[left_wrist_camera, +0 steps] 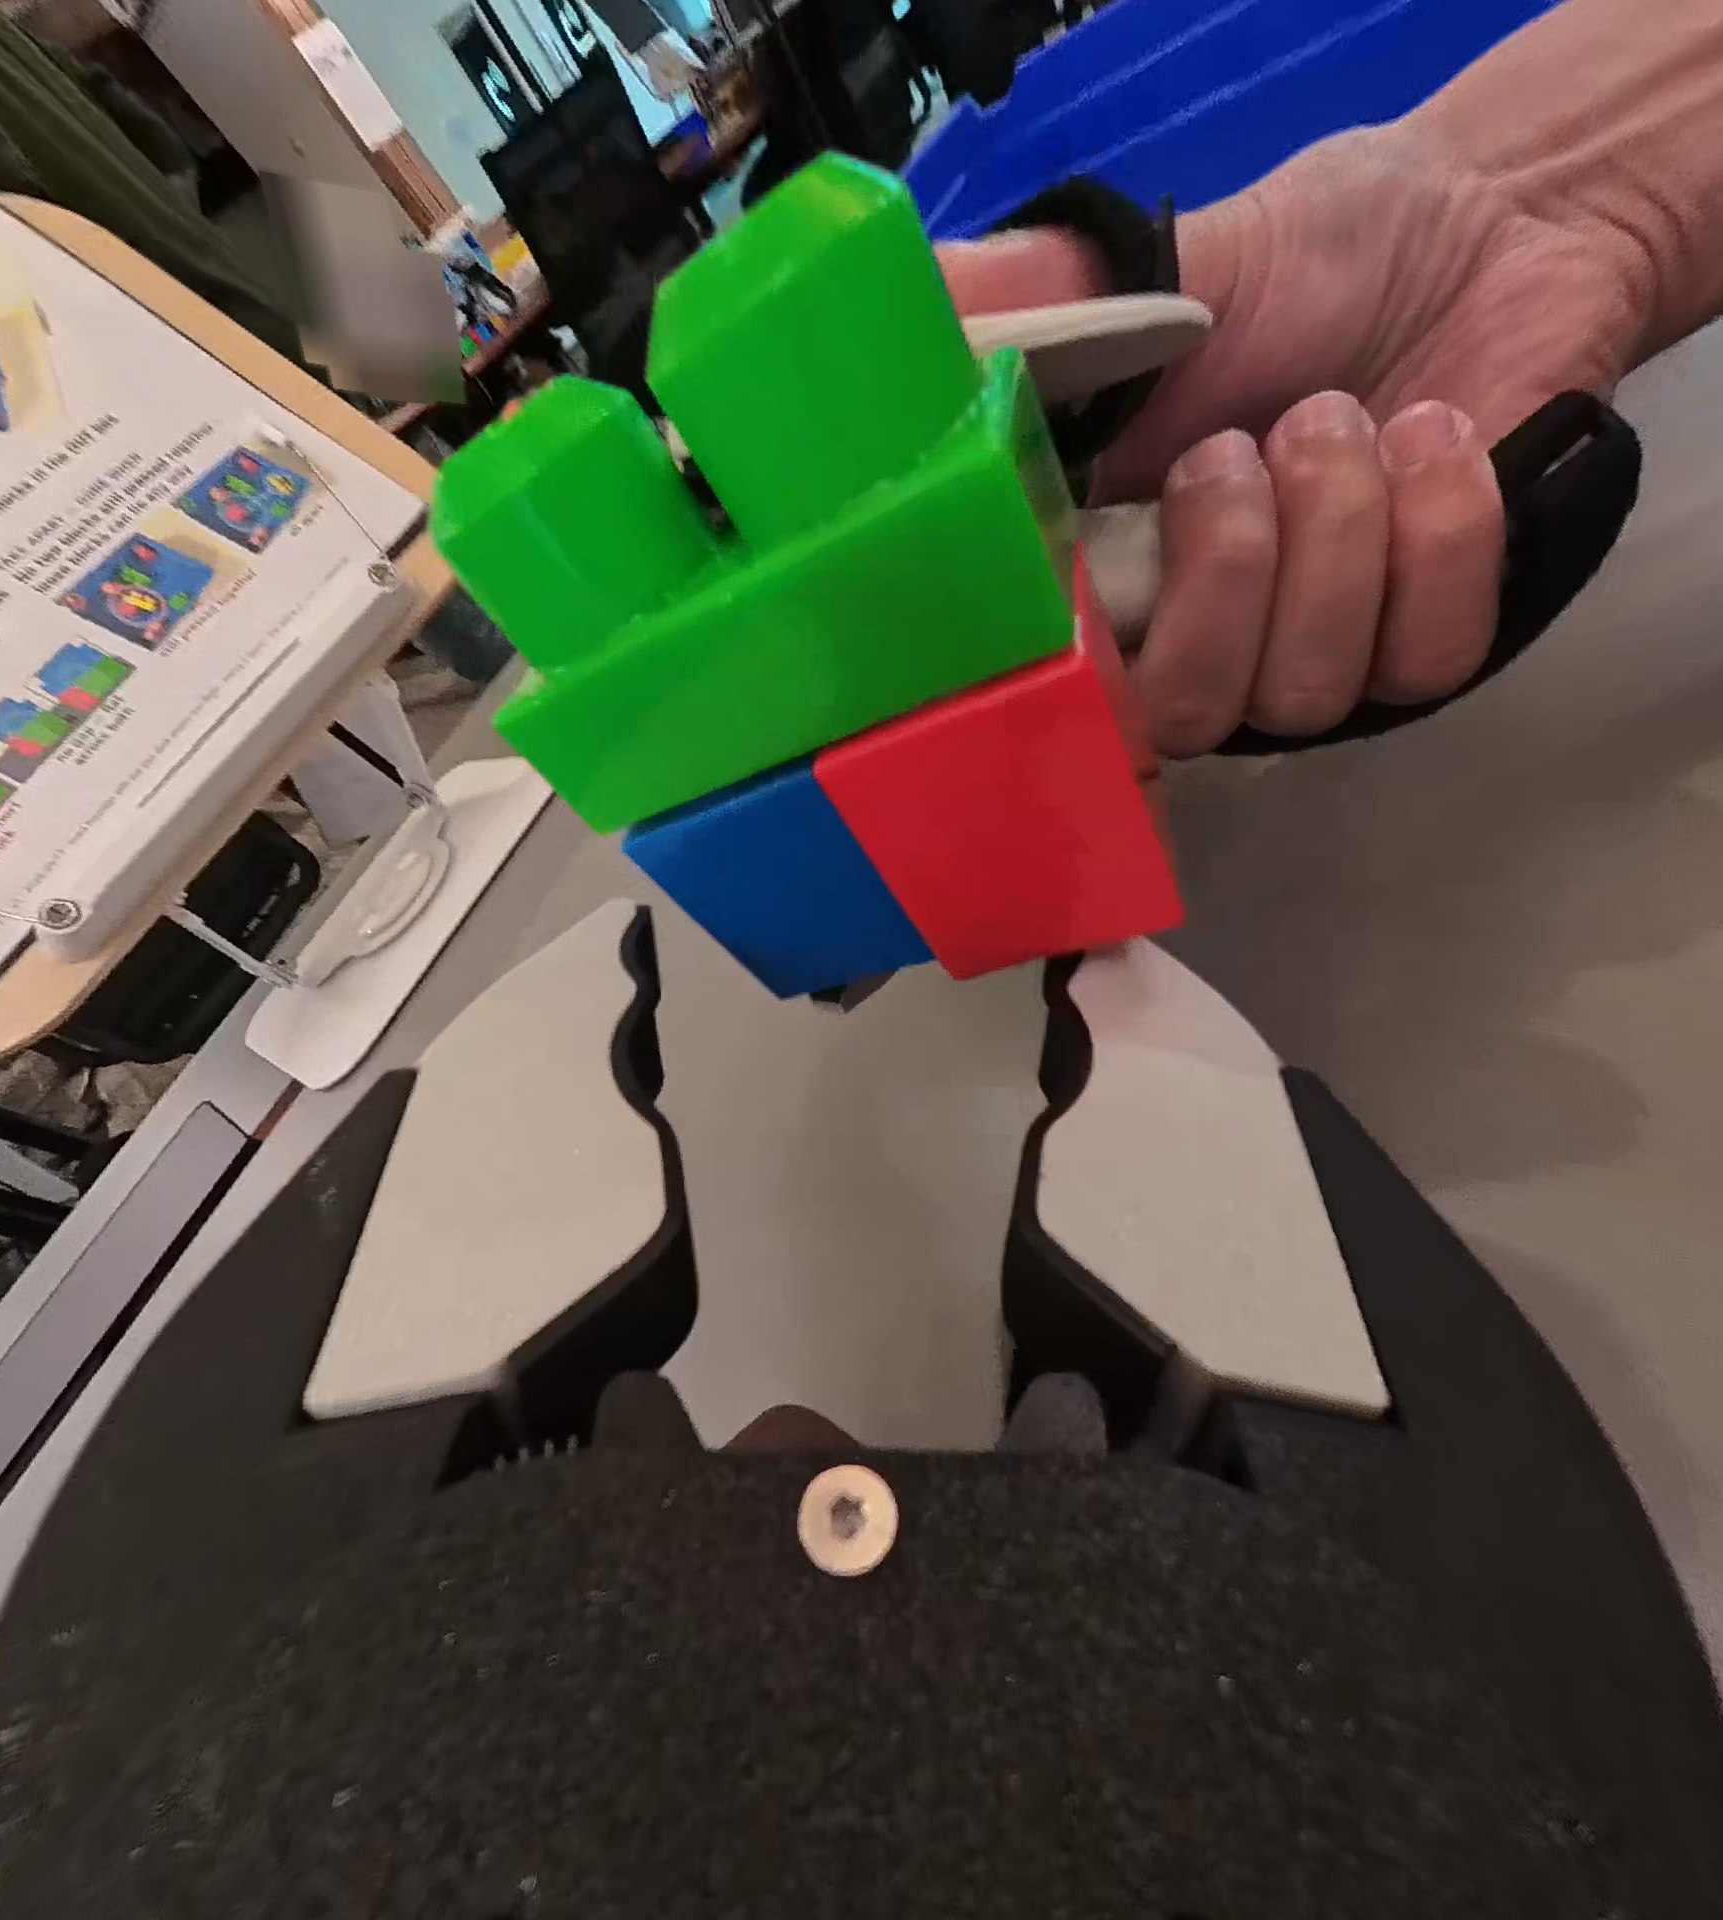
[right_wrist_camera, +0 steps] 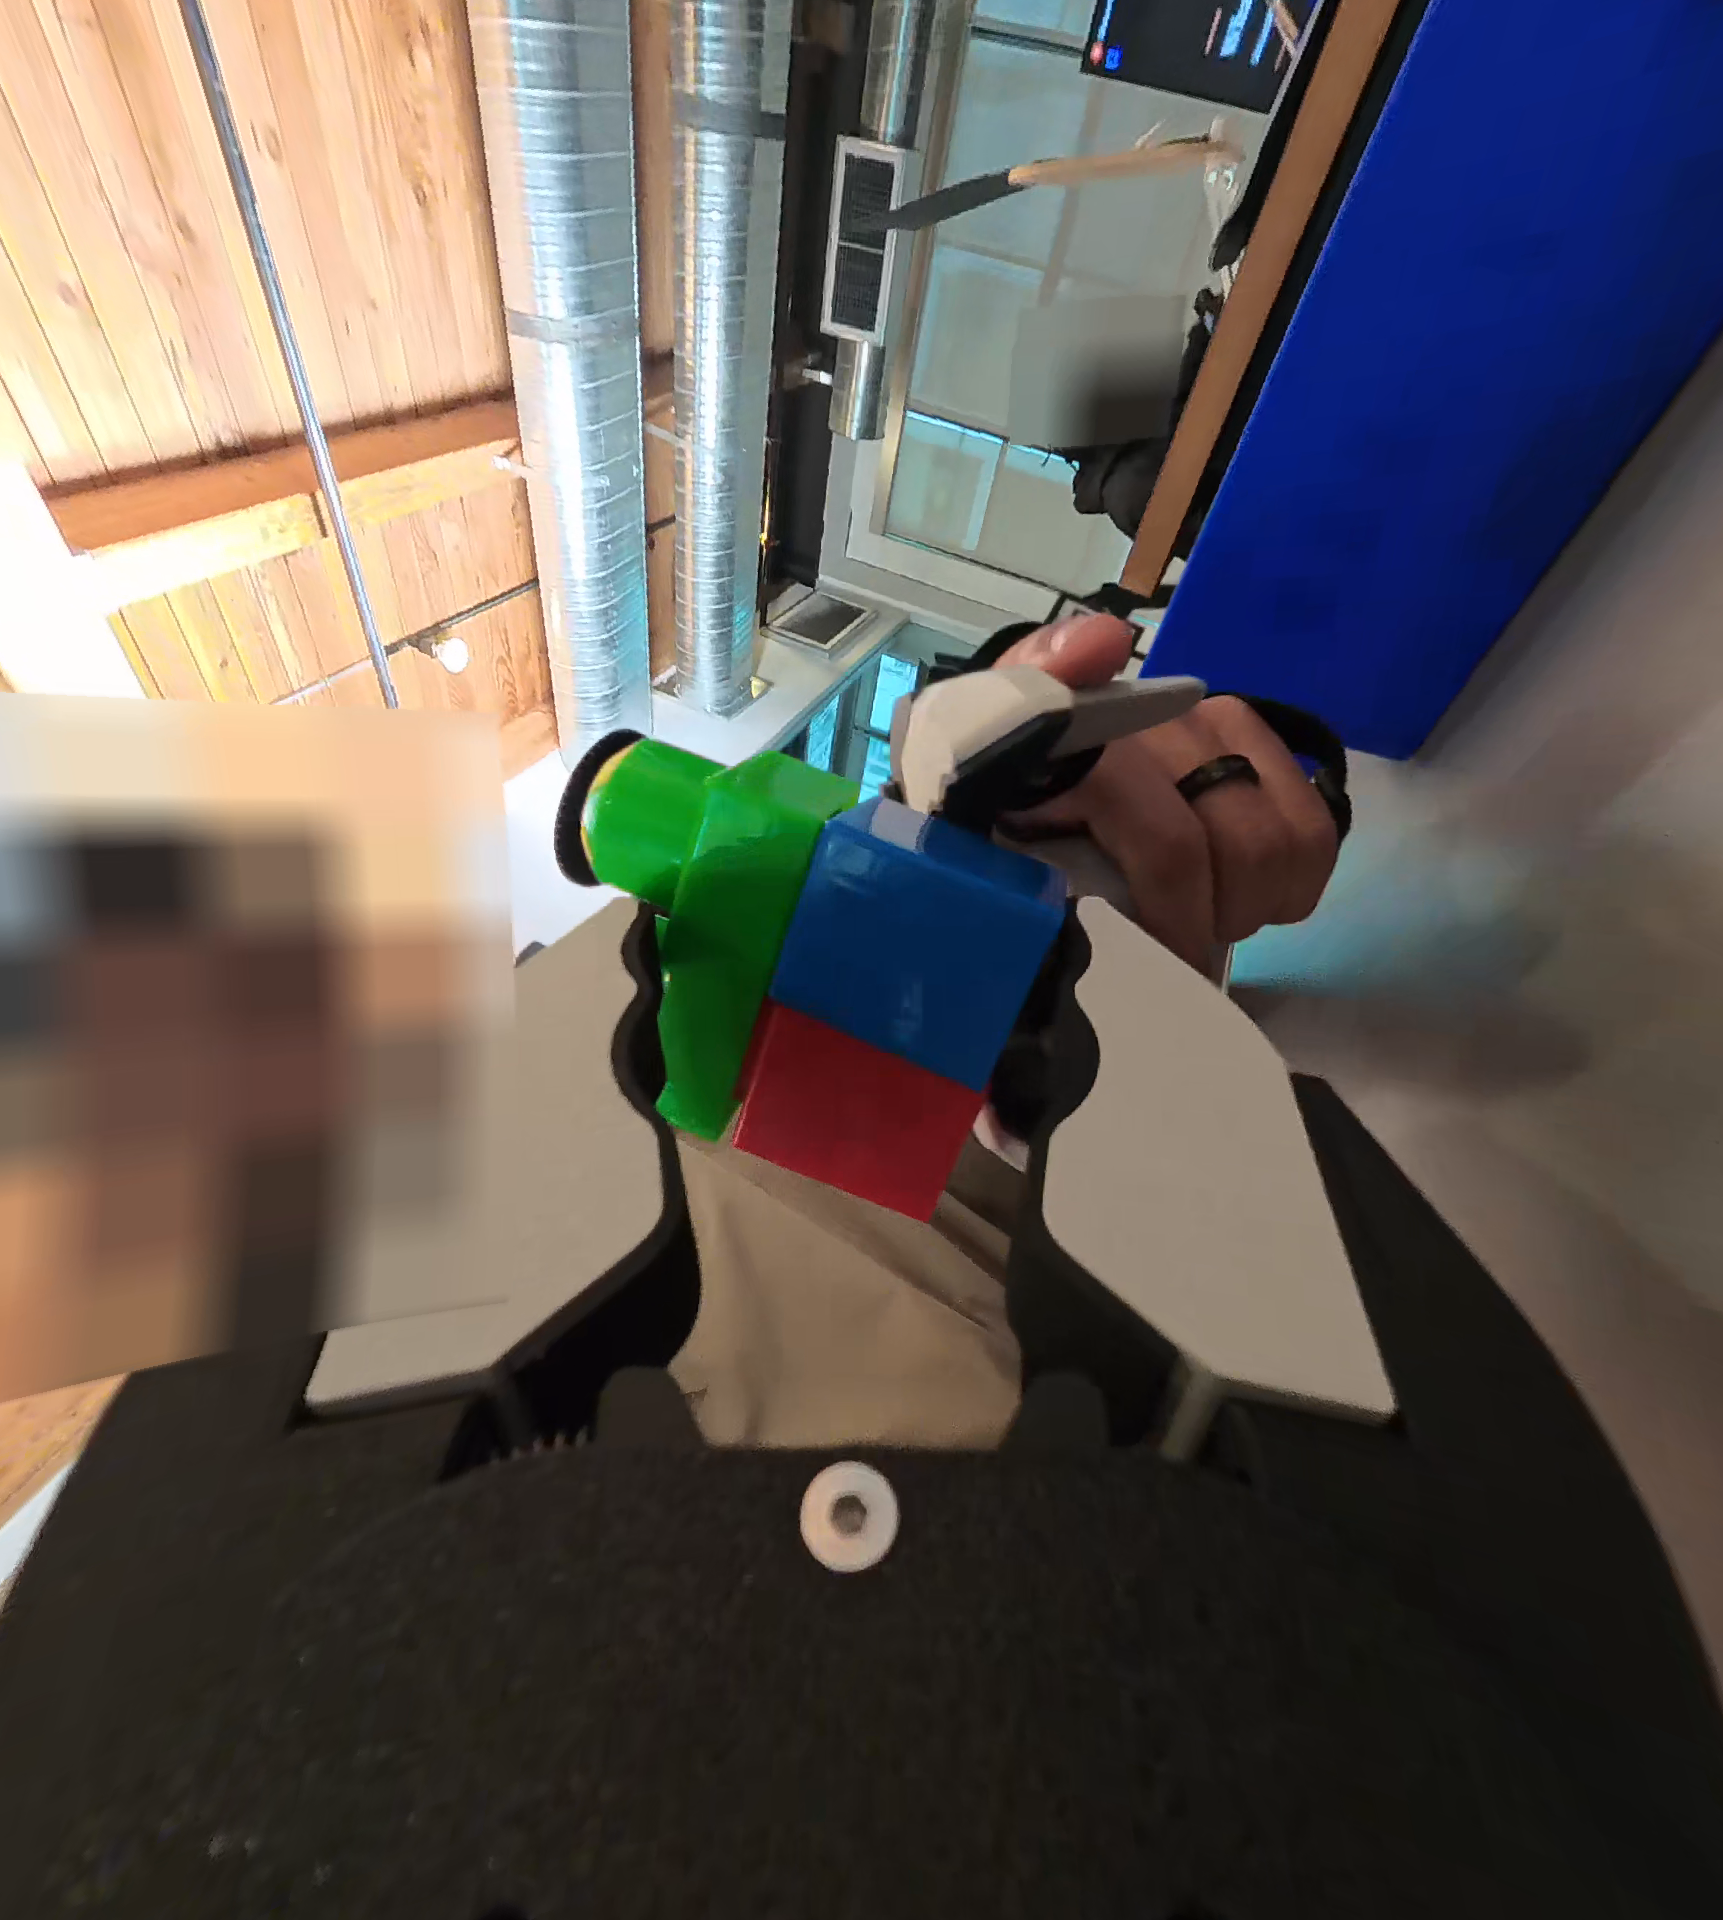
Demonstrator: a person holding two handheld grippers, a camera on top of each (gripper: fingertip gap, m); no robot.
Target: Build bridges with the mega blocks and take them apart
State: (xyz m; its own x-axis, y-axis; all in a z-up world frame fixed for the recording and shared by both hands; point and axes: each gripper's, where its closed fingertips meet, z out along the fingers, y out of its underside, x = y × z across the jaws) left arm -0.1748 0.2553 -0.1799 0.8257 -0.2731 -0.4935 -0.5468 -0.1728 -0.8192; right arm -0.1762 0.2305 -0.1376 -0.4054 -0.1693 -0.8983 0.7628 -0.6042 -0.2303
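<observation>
A small bridge hangs in the air: a long green block [left_wrist_camera: 784, 644] sits across a blue block [left_wrist_camera: 774, 894] and a red block [left_wrist_camera: 1002, 831]. In the right wrist view my right gripper [right_wrist_camera: 852, 987] is shut on this stack, with the green block [right_wrist_camera: 722, 935] against one finger and the blue block [right_wrist_camera: 909, 956] and red block [right_wrist_camera: 846, 1122] against the other. My left gripper [left_wrist_camera: 852, 945] is open just below the stack. Its right fingertip [left_wrist_camera: 1127, 966] touches the red block's corner. The left gripper also shows in the right wrist view [right_wrist_camera: 1033, 748], by the blue block's far end.
A printed instruction sheet on a white stand [left_wrist_camera: 130, 582] stands at the left, on the grey table [left_wrist_camera: 1459, 1091]. A blue bin wall [right_wrist_camera: 1511, 364] rises at the far right. The hand holding the right gripper [left_wrist_camera: 1356, 468] is close behind the stack. My left and right fingertips are right by each other.
</observation>
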